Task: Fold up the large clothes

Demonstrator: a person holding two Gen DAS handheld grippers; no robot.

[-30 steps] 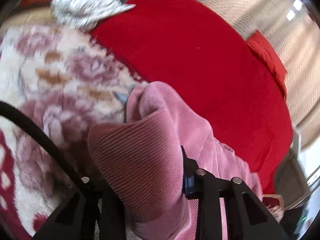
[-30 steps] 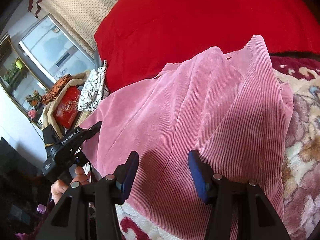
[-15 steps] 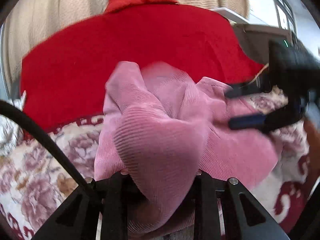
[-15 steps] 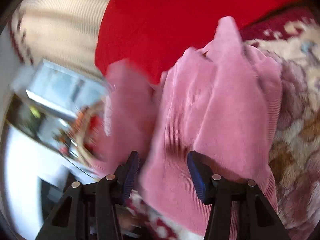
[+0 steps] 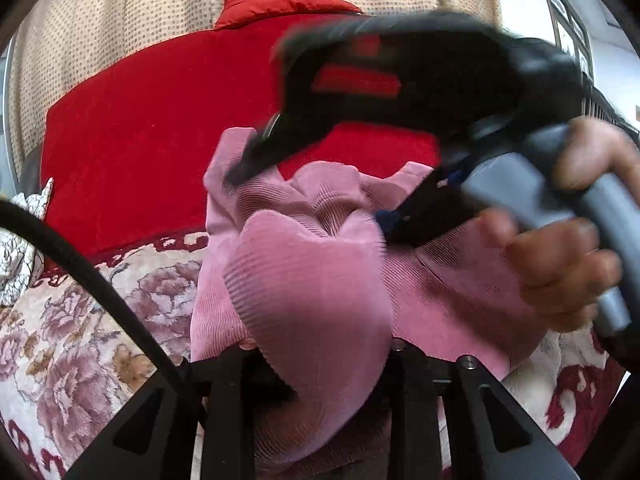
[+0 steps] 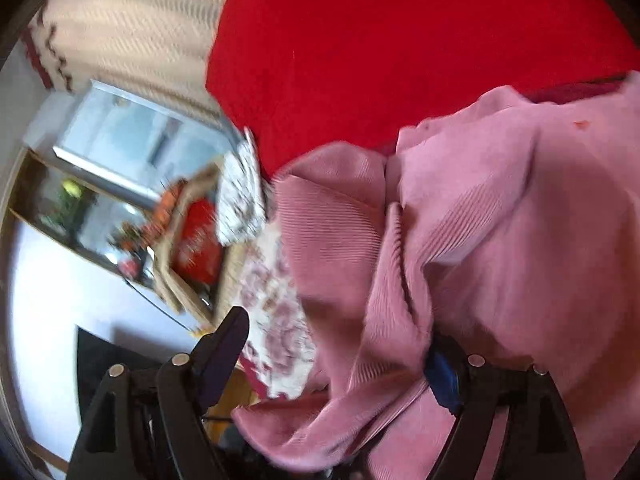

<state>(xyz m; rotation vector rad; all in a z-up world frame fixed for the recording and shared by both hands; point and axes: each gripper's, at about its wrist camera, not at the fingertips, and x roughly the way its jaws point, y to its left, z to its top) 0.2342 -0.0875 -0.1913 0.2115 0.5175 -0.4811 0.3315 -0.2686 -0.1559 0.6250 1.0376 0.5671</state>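
Pink corduroy garment [image 5: 312, 280] lies bunched mid-frame on the floral bedcover [image 5: 80, 320]; left gripper [image 5: 320, 364] clamps a fold to carry it over; right gripper [image 6: 340, 356], jaws just widened, presumably releasing

Daylight fills both views, bright and even, with the strongest glare at the window [image 6: 132, 148] in the right wrist view, where the glass washes pale. Soft shadows sit in the folds of the pink garment [image 5: 312, 288]. Fisheye bending curves every edge, and dark corners ring each picture. The right gripper [image 5: 316, 184] and the hand [image 5: 568, 248] holding it smear with motion blur; the right wrist view is blurred throughout.
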